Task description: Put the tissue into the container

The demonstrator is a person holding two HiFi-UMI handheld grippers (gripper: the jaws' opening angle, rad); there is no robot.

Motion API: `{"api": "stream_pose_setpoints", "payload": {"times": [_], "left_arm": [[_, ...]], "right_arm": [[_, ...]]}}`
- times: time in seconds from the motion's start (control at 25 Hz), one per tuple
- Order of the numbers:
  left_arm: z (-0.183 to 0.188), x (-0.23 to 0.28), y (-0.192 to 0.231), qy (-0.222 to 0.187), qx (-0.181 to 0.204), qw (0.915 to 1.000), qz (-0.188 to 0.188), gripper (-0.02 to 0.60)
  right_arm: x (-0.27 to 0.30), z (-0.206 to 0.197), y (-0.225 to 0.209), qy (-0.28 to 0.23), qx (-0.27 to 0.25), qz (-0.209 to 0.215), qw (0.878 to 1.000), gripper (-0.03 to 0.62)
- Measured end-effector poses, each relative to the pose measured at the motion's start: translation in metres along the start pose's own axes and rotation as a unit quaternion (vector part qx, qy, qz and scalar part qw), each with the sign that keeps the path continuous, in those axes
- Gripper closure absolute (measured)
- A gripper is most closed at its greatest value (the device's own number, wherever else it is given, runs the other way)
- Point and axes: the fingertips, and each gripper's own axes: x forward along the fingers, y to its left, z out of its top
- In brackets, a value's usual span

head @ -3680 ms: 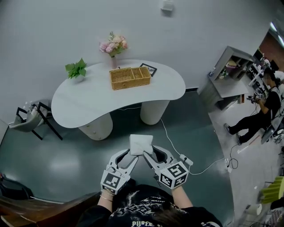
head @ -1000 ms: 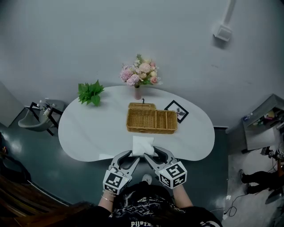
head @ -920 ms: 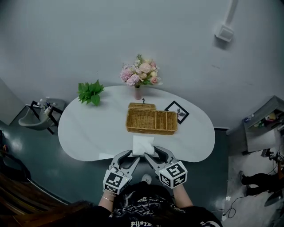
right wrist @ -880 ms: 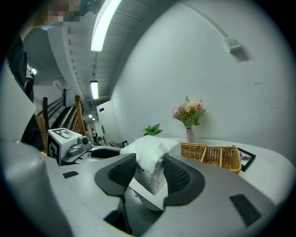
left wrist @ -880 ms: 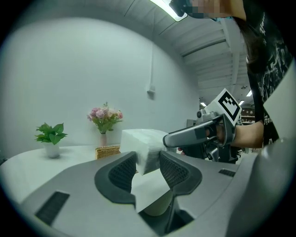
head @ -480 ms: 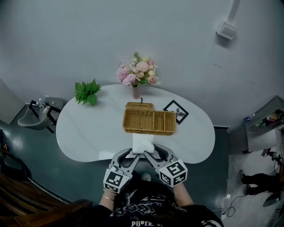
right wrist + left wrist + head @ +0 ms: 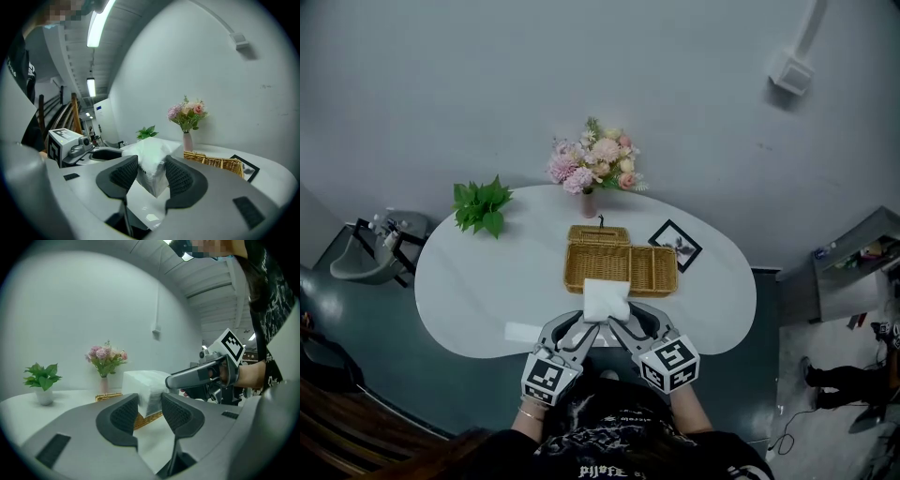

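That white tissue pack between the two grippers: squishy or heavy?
Probably soft: the tissue pack wrinkles where the right gripper pinches it. Likely light, since that and the left gripper carry it by its corners. Its plastic wrap may be slippery.

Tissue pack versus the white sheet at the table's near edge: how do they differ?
The tissue pack is a thick block; the white sheet is thin and flat. The tissue pack is gripped by the left gripper and right gripper near the basket; the white sheet lies loose on the table, left of them. Both are white.
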Motion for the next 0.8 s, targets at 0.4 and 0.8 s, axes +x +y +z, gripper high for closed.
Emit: {"api": "stream_pose_setpoints", "payload": {"times": [0.4,0.8], "left_arm": [[0.001,0.014,0.036,0.006,0.002,0.9996,-0.027,0.411],[0.006,0.029,0.058,0.007,0.005,0.9983,-0.057,0.411]], "right_arm": [[0.034,0.009,-0.01,0.014,-0.006,-0.021,1.0,0.388],[0.052,0.018,-0.022,0.022,-0.003,-0.051,0.998,0.388]]}}
